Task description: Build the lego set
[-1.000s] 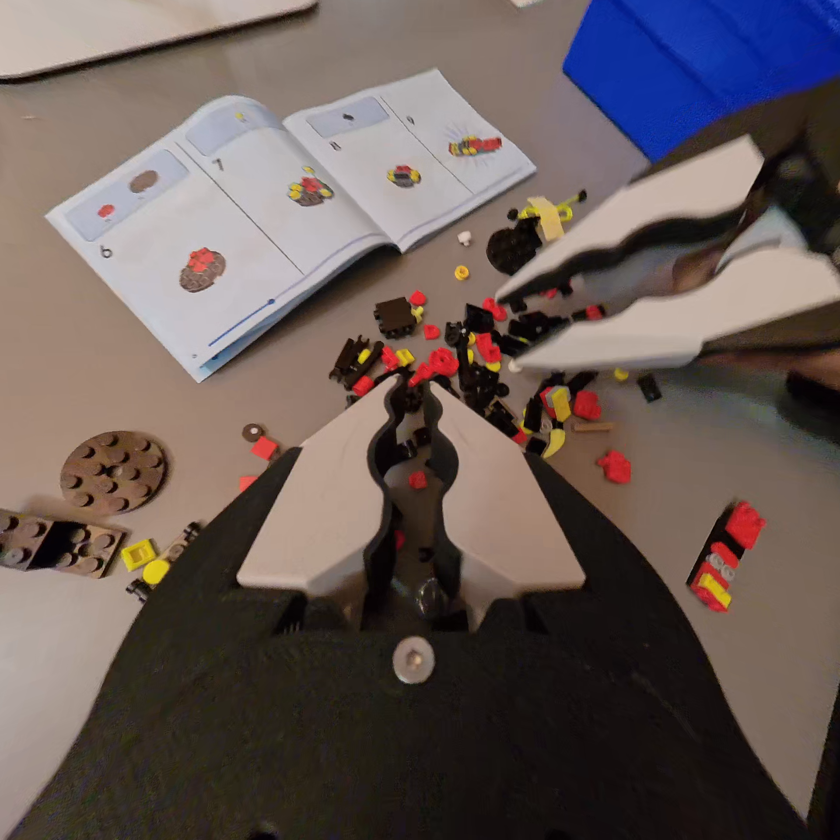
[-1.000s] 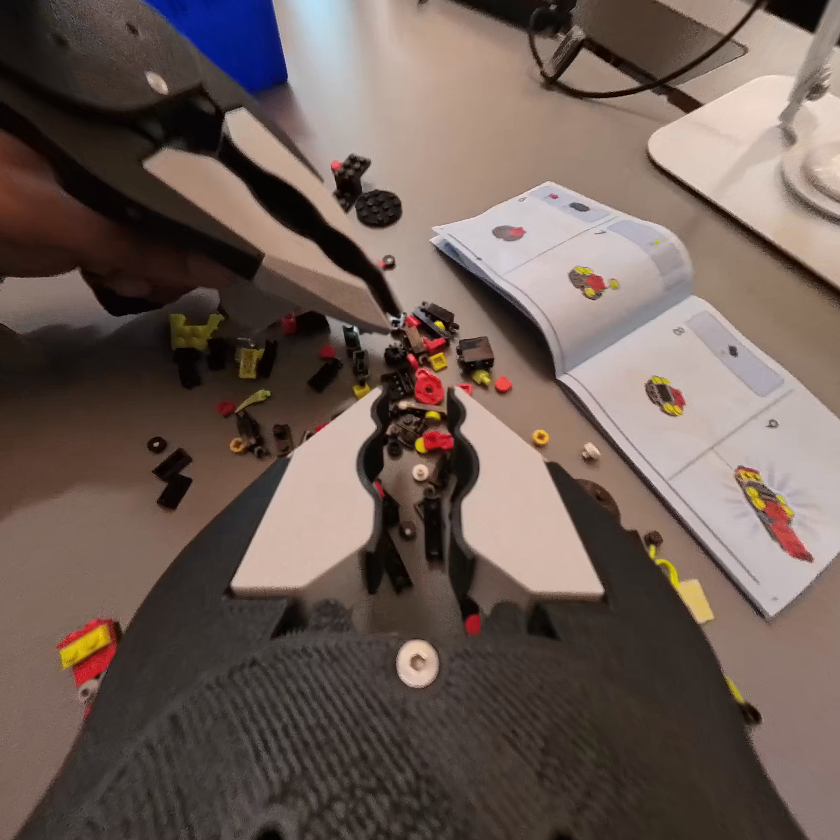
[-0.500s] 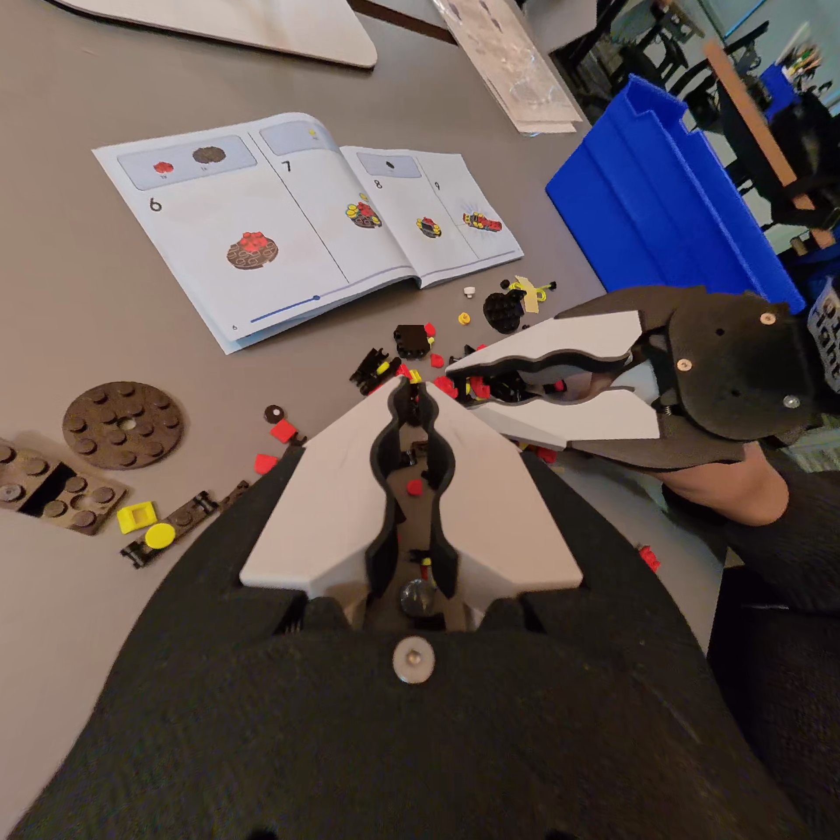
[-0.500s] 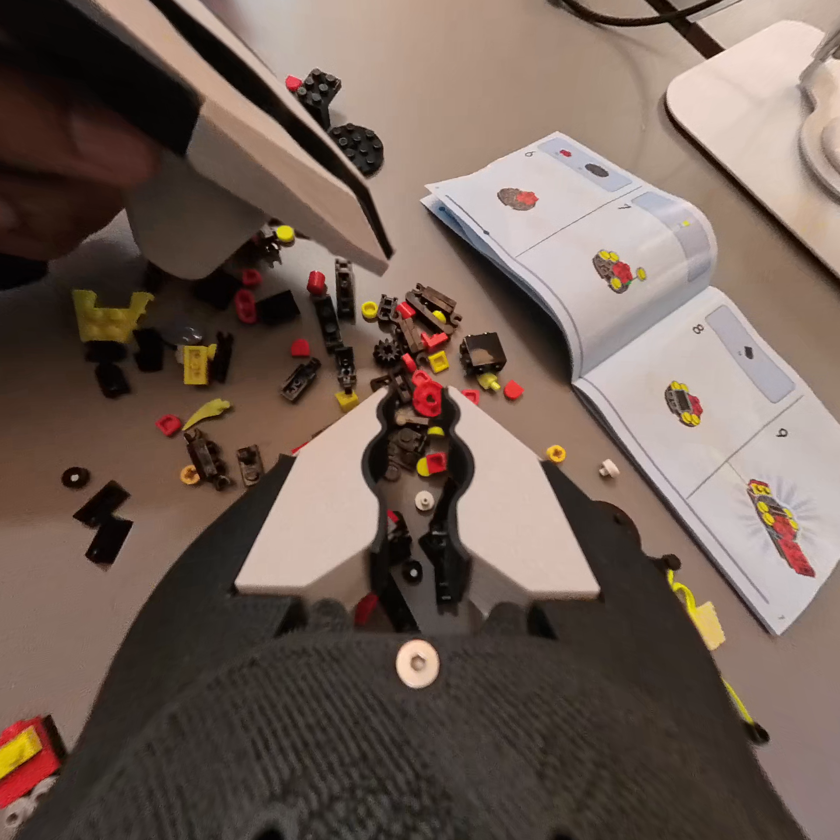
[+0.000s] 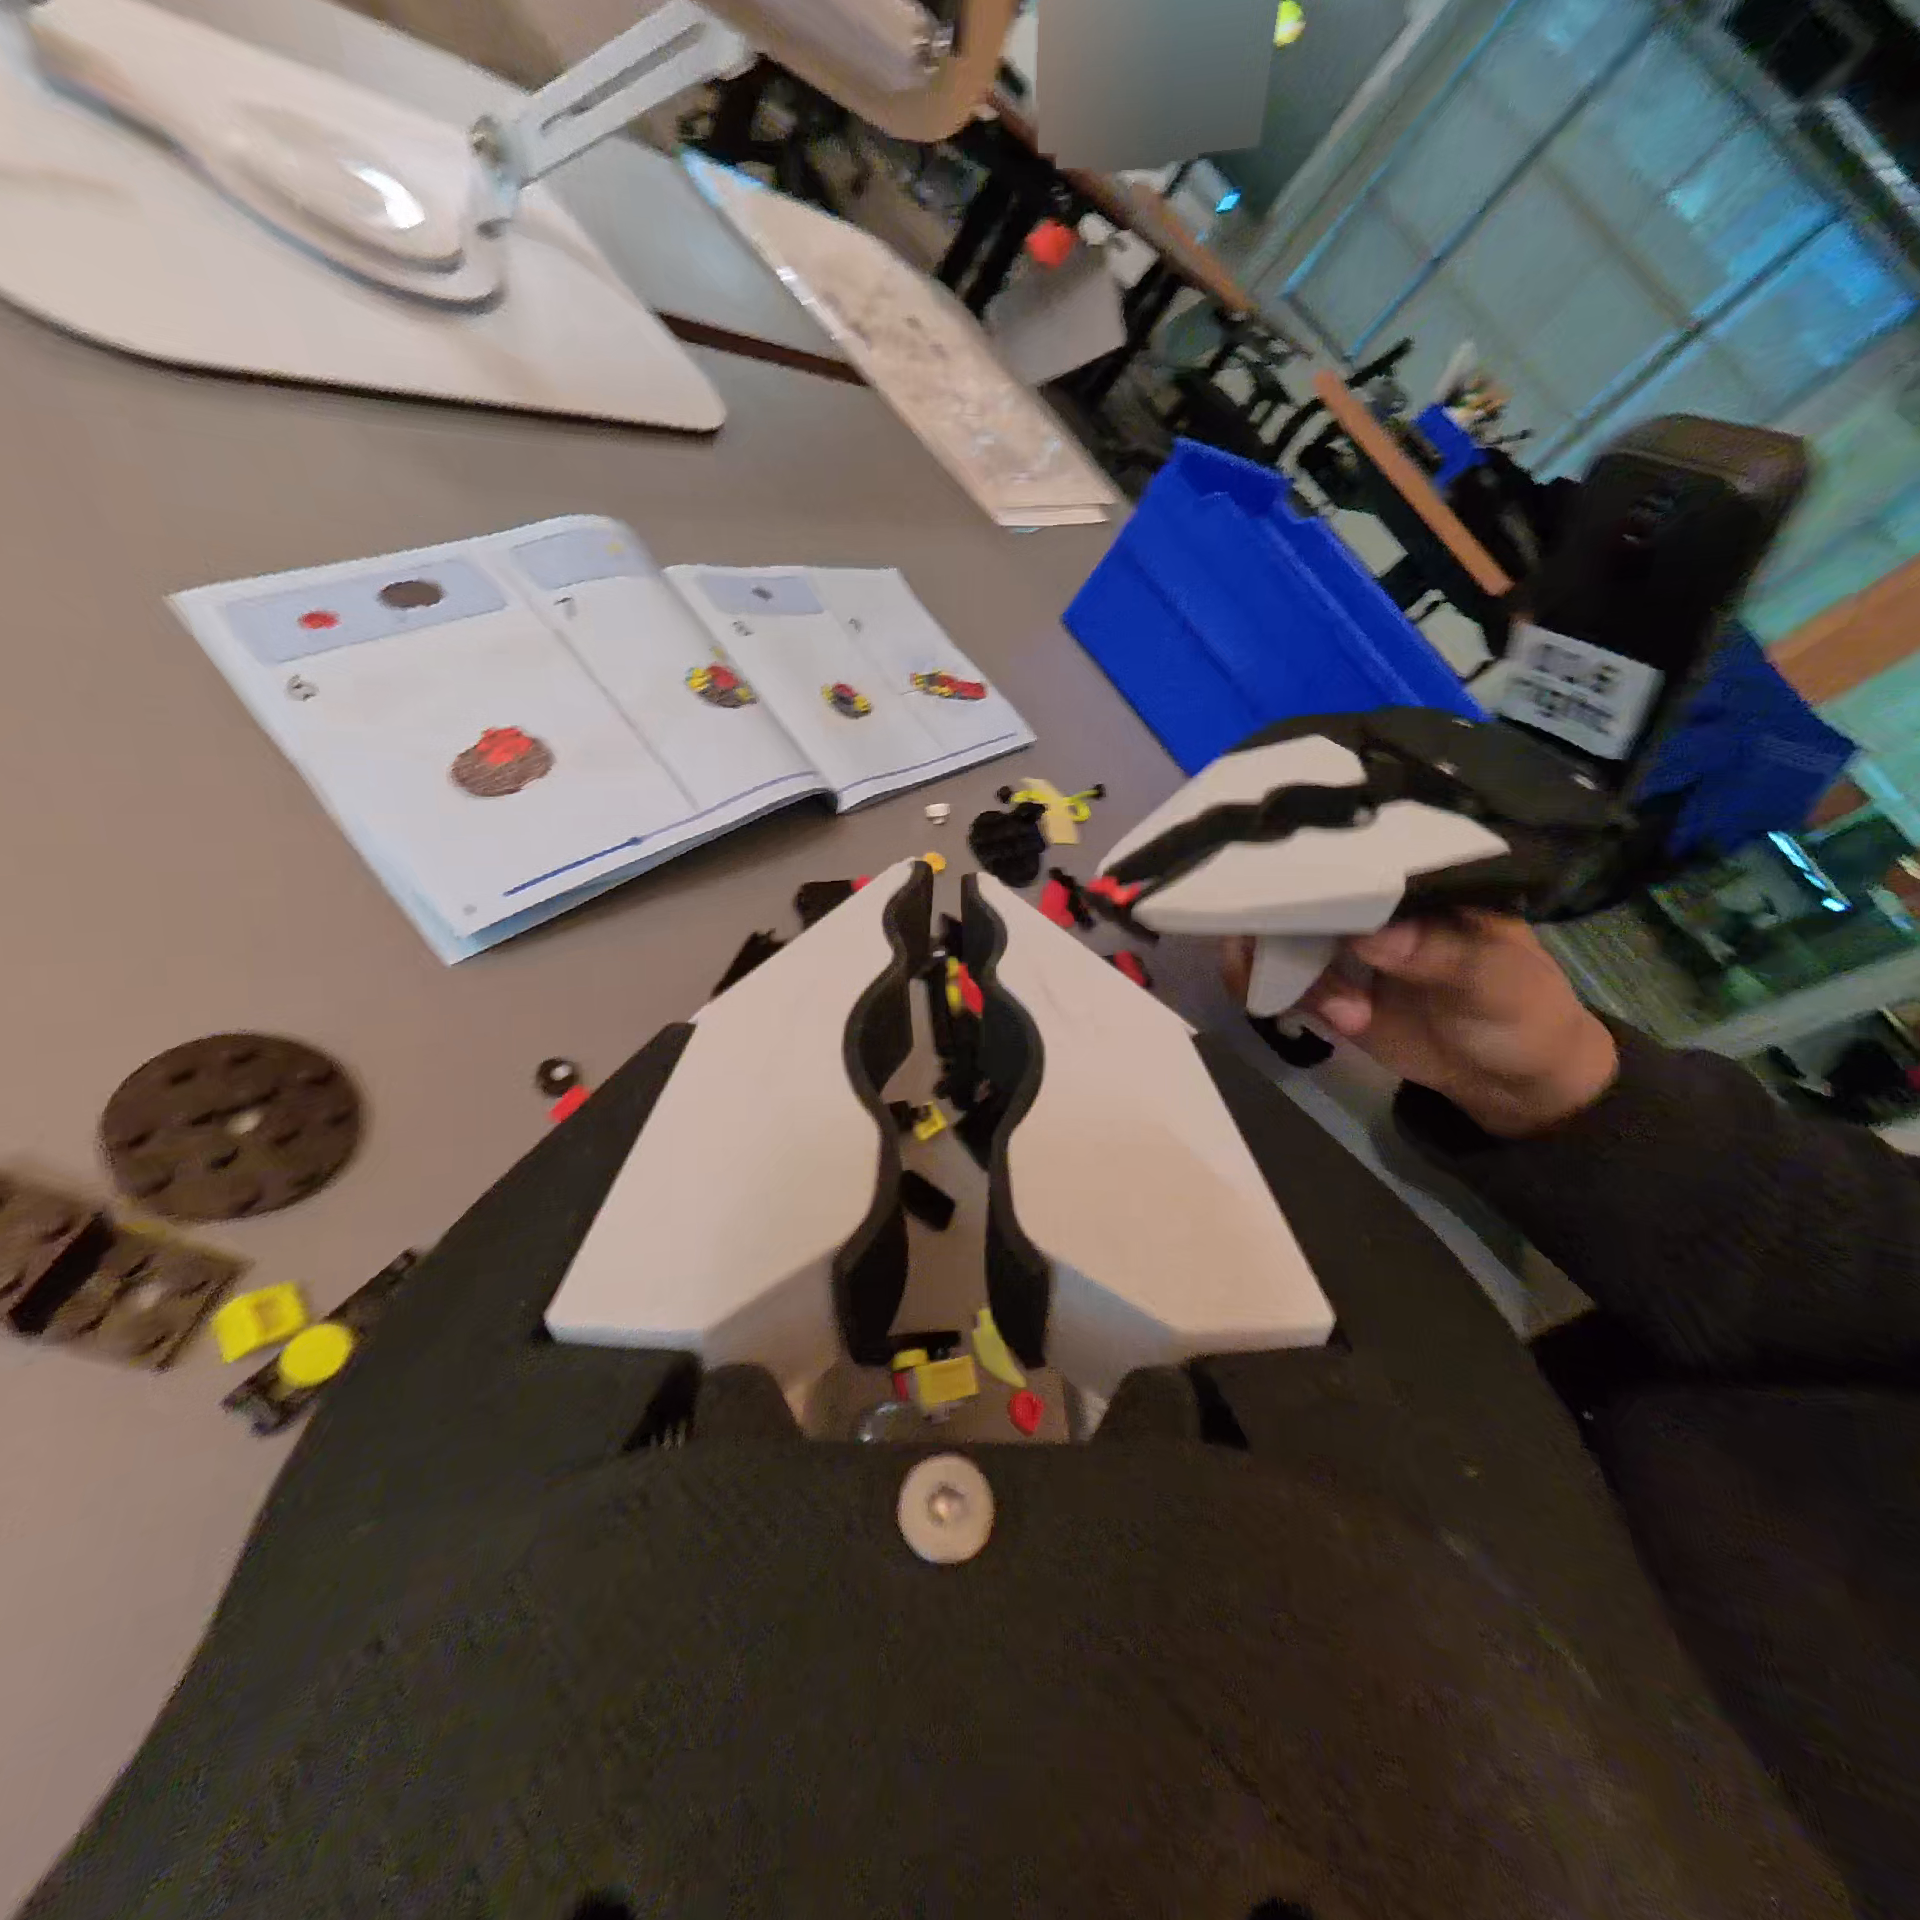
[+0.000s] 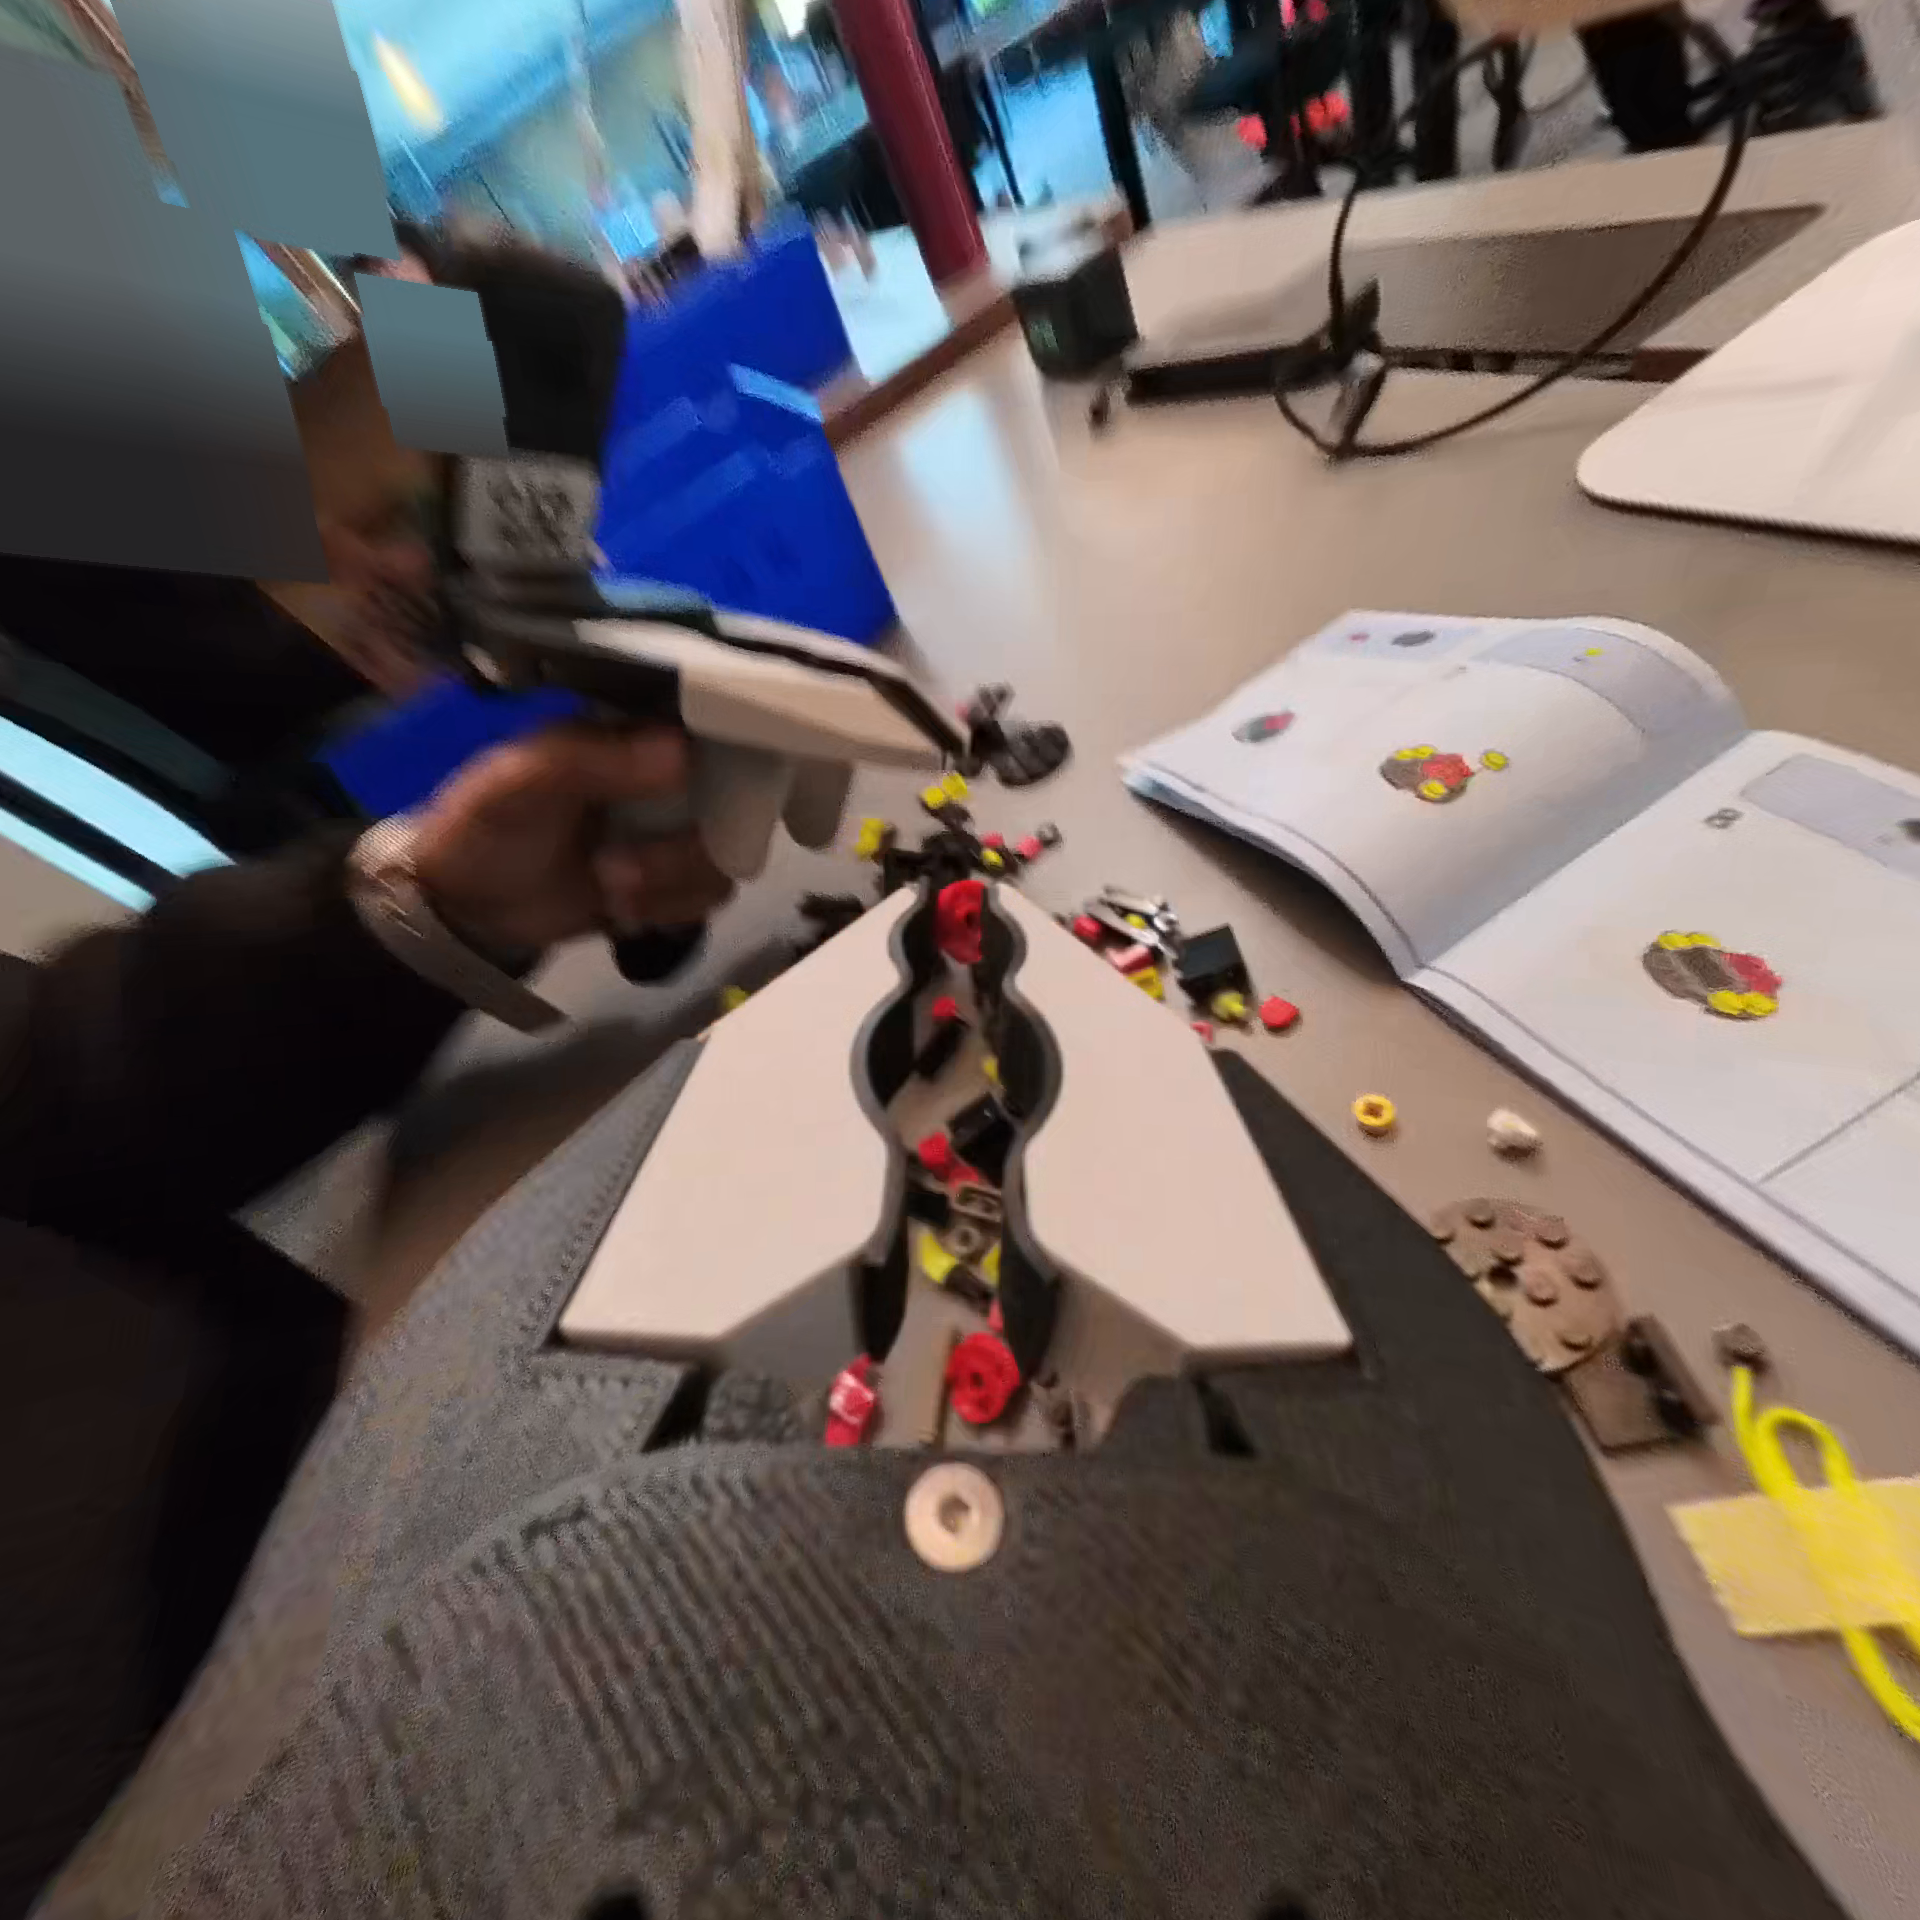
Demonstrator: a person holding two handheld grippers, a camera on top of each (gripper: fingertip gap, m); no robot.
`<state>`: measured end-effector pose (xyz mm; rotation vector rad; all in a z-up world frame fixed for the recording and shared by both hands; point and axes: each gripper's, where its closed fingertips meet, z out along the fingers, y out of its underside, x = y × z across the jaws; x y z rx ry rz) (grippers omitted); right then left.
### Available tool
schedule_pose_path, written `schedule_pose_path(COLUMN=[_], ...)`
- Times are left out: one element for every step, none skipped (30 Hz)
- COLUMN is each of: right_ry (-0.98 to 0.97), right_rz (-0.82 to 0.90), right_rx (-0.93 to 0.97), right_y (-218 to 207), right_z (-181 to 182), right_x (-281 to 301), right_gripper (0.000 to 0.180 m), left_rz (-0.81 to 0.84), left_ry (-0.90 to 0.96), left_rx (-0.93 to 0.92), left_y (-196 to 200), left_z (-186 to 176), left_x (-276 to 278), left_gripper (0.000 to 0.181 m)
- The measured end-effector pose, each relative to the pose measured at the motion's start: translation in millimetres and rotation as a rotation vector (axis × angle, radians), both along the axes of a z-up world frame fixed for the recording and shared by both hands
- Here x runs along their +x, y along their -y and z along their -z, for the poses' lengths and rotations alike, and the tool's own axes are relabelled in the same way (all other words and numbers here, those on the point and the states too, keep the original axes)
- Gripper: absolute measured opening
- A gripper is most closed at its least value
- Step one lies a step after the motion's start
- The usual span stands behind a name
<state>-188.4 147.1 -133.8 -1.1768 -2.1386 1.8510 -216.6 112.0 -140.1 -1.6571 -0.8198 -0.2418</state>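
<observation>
Red round piece [image 6: 961, 920] sits pinched in my right gripper [image 6: 961, 904]; my left gripper [image 5: 943, 883] is nearly closed, empty. Loose bricks [image 6: 1143, 956] beside the booklet [image 5: 582, 707]; brown round plate [image 5: 231, 1124] bare, so I judge building barely begun.

Loose bricks [image 5: 1039, 894] lie scattered on the grey table, small, mostly black, red and yellow; a red round piece [image 6: 961, 920] sits pinched at the right gripper's [image 6: 958, 902] tips; a dark round studded plate [image 5: 231, 1124] lies flat, apart at the left, beside brown plates [image 5: 99, 1288]; the booklet [image 5: 582, 717] lies open beyond the pile.
</observation>
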Motion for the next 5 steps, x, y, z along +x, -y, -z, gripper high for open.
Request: schedule_pose_path(right_ry=[0.030, 0.066, 0.094, 0.118, 0.137], right_rz=[0.006, 0.014, 0.016, 0.020, 0.027], right_rx=[-0.085, -0.127, -0.130, -0.097, -0.046], right_y=[-6, -12, -18, -22, -25], right_z=[-7, -7, -3, 6, 16], right_x=[0, -1, -1, -1, -1], right_gripper=[0.006, 0.005, 0.004, 0.001, 0.001], left_rz=[0.029, 0.053, 0.075, 0.093, 0.107], left_ry=[-0.009, -0.011, -0.008, -0.002, 0.005], left_rx=[0.020, 0.027, 0.021, -0.001, -0.036], left_y=[-3, -7, -10, -13, -15], left_z=[-4, -5, -4, 1, 7], left_x=[5, 9, 13, 16, 19], left_gripper=[0.004, 0.005, 0.006, 0.007, 0.008])
